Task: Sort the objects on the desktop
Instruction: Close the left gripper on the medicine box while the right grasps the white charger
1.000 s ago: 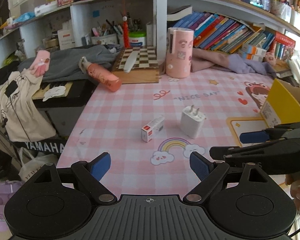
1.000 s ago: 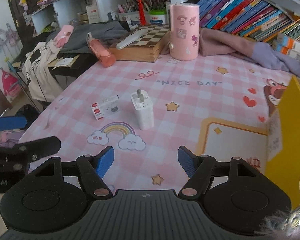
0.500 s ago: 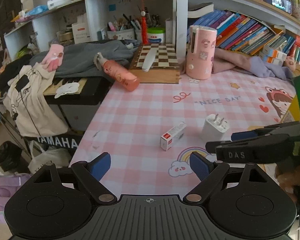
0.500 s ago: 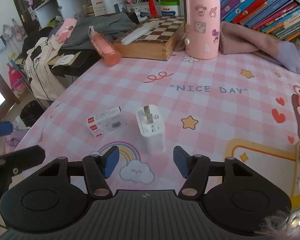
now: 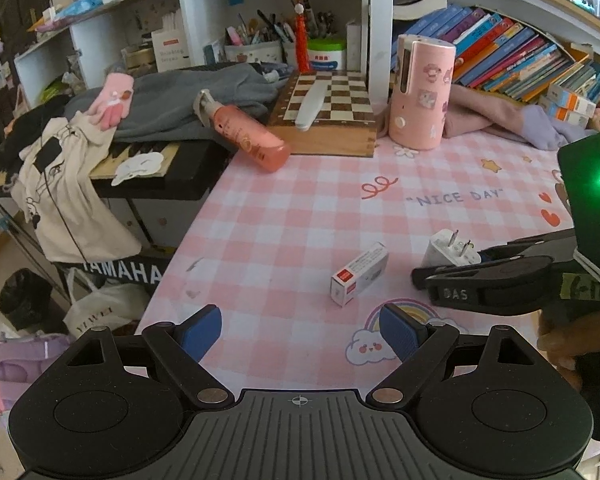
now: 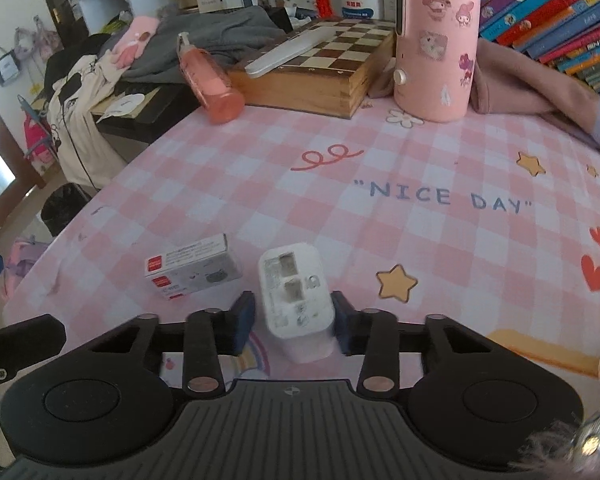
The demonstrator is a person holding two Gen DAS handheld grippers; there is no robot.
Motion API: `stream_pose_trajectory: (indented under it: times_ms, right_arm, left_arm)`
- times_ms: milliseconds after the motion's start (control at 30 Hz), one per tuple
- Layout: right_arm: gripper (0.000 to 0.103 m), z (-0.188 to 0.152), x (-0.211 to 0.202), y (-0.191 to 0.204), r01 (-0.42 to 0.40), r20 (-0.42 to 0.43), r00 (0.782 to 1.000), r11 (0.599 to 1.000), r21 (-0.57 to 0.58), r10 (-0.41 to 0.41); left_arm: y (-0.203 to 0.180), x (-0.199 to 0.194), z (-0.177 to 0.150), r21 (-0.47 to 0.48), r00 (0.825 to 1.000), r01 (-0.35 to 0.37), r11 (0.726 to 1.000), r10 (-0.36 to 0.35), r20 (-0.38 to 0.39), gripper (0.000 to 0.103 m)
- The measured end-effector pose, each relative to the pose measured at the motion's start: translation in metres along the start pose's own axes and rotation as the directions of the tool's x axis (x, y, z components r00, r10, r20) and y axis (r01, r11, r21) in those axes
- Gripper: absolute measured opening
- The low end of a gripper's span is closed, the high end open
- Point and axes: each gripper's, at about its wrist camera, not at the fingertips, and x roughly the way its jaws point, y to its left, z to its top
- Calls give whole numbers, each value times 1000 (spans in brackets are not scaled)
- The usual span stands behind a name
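A white plug charger (image 6: pixel 296 300) stands on the pink checked mat between the blue pads of my right gripper (image 6: pixel 293 326). The jaws straddle it closely with a small gap on each side, so the gripper is still open. The charger also shows in the left wrist view (image 5: pixel 448 250), partly behind the right gripper's fingers (image 5: pixel 480 276). A small white and red box (image 6: pixel 192 270) lies just left of the charger and shows in the left wrist view too (image 5: pixel 359 273). My left gripper (image 5: pixel 300 332) is open and empty, low over the mat's near edge, short of the box.
A pink bottle (image 5: pixel 244 136) lies on its side at the back left. A wooden chessboard box (image 5: pixel 328 116) and a tall pink canister (image 5: pixel 422 92) stand at the back. Clothes lie over a black keyboard (image 5: pixel 148 168) left of the mat's edge. Books fill the right shelves.
My right gripper has moved forward and down around the charger, and its jaws have narrowed on it. My left gripper has drawn back and to the left.
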Motion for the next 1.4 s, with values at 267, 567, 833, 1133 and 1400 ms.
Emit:
stream_pose_trajectory:
  times_ms: [267, 567, 833, 1133, 1400]
  right_arm:
    - [26, -2, -11, -24, 19, 32, 999, 999, 49, -21]
    - [26, -15, -45, -59, 74, 49, 996, 989, 125, -80]
    - [26, -26, -65, -71, 55, 42, 997, 985, 162, -63]
    - [26, -28, -70, -72, 59, 49, 997, 989, 139, -67]
    - [26, -26, -68, -69, 55, 46, 997, 993, 109, -60]
  left_arm:
    - [-18, 18, 8, 30, 999, 36, 999, -35, -15, 89]
    - [-41, 42, 19, 82, 997, 72, 994, -71, -16, 89]
    - [-44, 62, 22, 93, 998, 62, 994, -60, -30, 89]
    - [-38, 83, 19, 50, 998, 42, 998, -40, -38, 75]
    - [-33, 90, 14, 28, 996, 75, 997, -73, -53, 34]
